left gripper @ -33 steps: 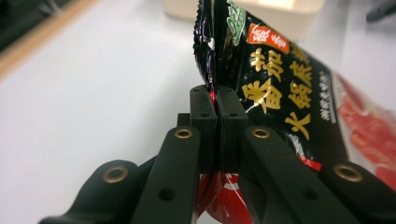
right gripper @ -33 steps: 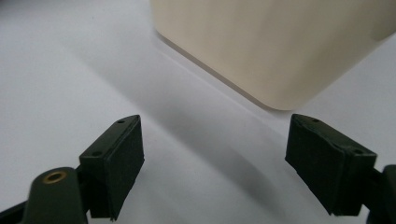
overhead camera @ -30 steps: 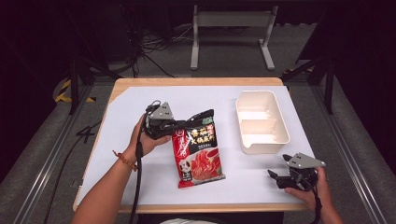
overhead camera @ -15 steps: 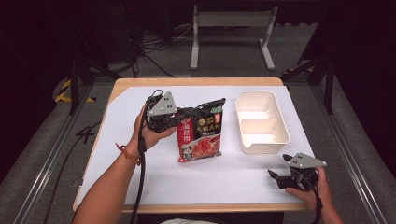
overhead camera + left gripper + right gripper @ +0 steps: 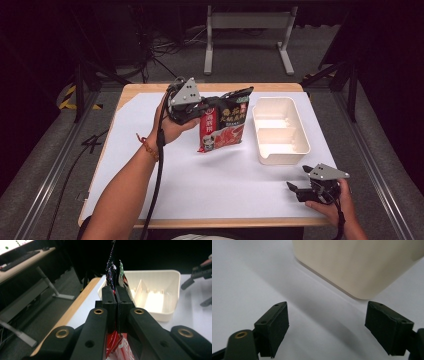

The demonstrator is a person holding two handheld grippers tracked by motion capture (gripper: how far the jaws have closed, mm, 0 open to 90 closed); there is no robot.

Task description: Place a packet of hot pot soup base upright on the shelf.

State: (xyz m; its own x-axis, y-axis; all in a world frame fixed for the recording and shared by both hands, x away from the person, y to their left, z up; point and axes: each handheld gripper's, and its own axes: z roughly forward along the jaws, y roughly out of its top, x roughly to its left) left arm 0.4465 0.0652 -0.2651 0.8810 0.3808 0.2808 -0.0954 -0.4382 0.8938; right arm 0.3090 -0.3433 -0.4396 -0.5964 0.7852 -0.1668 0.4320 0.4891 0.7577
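The left gripper has lifted the snack bag upright off the table.

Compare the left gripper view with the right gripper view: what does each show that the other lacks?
Left gripper view: the left claw shut on the red snack bag, the wooden table edge, and the tray's divided inside. Right gripper view: the right claw open over bare white surface, holding nothing. Both: the cream tray, seen in the right one as an outer wall.
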